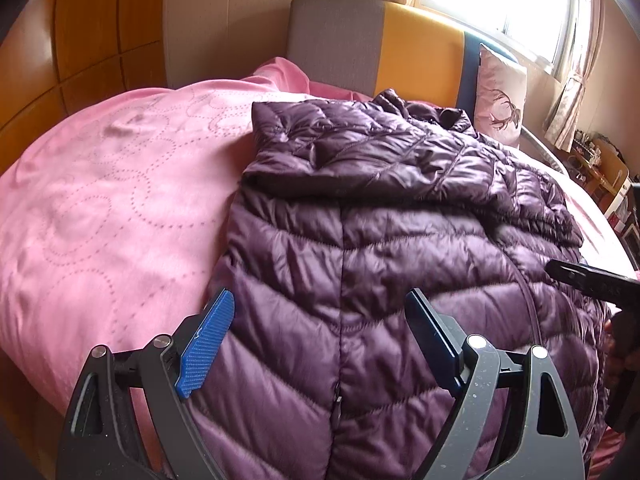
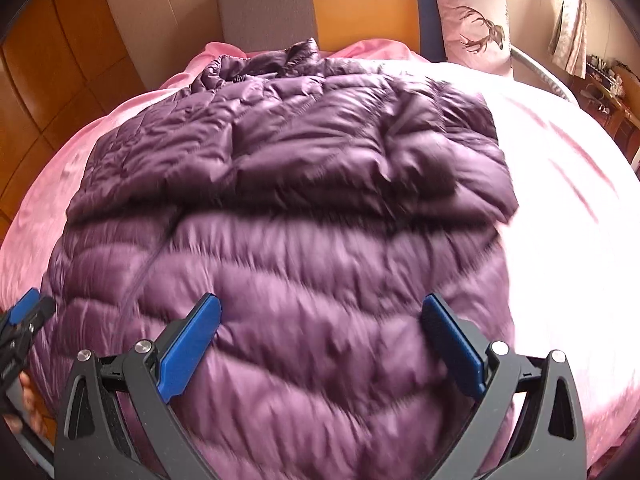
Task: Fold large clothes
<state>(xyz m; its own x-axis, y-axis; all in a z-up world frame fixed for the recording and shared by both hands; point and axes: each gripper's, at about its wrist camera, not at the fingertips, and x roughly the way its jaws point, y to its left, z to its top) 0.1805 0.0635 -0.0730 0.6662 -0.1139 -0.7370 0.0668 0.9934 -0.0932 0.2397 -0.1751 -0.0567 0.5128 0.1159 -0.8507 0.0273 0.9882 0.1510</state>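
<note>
Nearest in the left wrist view, the left gripper (image 1: 320, 320) is seen with its blue-padded fingers spread wide and nothing held between them; it hangs over the near hem of the purple quilted down jacket (image 1: 392, 216). In the right wrist view the right gripper (image 2: 320, 324) is likewise spread wide and empty, poised over the near part of the same jacket (image 2: 280, 200), whose surface is blurred there. The other gripper is glimpsed at the edge of each view: the right one at the right edge of the left view, the left one at the left edge of the right view, with part of a hand behind it

The jacket is laid flat on the pink bedspread with dotted circle stitching (image 1: 100, 200), its hem near and its collar far. A central zip line (image 1: 342, 280) runs from the hem toward the middle. Across the chest, sleeves are folded inward, forming a raised band over the body of the garment

Beyond the collar, a padded headboard in grey, orange and dark blue panels (image 1: 360, 48) is seen, with a pale pink cushion printed with a deer (image 1: 502, 96) leaning at its right. Wooden wardrobe panels (image 1: 80, 32) stand at the far left, and a bright window with patterned curtains (image 1: 500, 0) at the far right
</note>
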